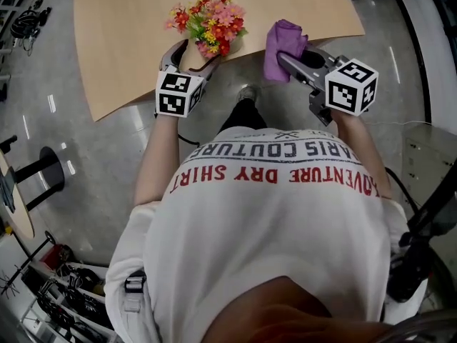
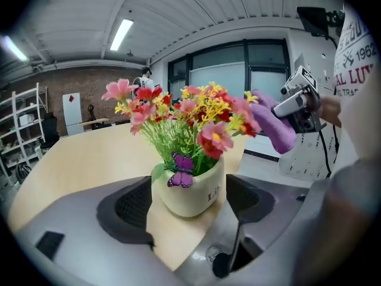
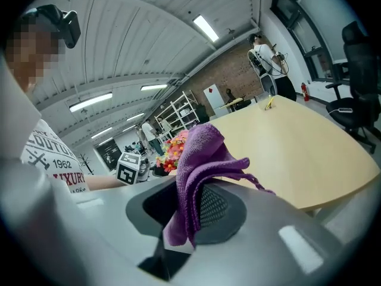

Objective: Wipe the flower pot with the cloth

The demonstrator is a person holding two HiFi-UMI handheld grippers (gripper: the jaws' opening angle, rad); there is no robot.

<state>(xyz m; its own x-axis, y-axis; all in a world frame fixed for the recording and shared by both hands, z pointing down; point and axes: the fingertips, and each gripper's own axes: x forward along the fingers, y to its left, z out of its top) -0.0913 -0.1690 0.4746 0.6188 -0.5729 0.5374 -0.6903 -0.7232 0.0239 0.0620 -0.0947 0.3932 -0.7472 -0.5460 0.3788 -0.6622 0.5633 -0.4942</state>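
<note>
**Pot between the open left fingers, cloth pinched by the right**

The fingers (image 2: 128, 206) of the left gripper (image 2: 189, 202) stand apart, one on each side of the flower pot (image 2: 199, 192). The pot is between them but it is not squeezed. At its 3 o'clock side a strip of desk (image 2: 65, 165) shows between pot and pad. At 9 o'clock the pad is just beside the pot wall, and I cannot tell if it touches. The pot is cream and upright, with a purple butterfly (image 2: 181, 170) on its front. A bunch of red, pink and yellow flowers (image 2: 184, 115) rises at 12 o'clock. The pot stands on the pale wooden desk, close to the edge nearest the person.

The right gripper (image 3: 186, 213) has its fingers (image 3: 220, 210) closed on the purple cloth (image 3: 199, 159). The cloth is pinched between the pads, with one part standing up above them and a shorter end hanging below. In the head view the cloth is at 3 o'clock of the flowers, near them but apart, by the same desk edge.

The left marker cube (image 1: 176, 93) sits at 6 o'clock of the pot. The right marker cube (image 1: 351, 86) sits at 4 o'clock of the cloth. Below them a white shirt (image 1: 271, 220) with red and grey letters fills the lower half of the head view, and the grey floor (image 1: 93, 156) shows at 9 o'clock.
</note>
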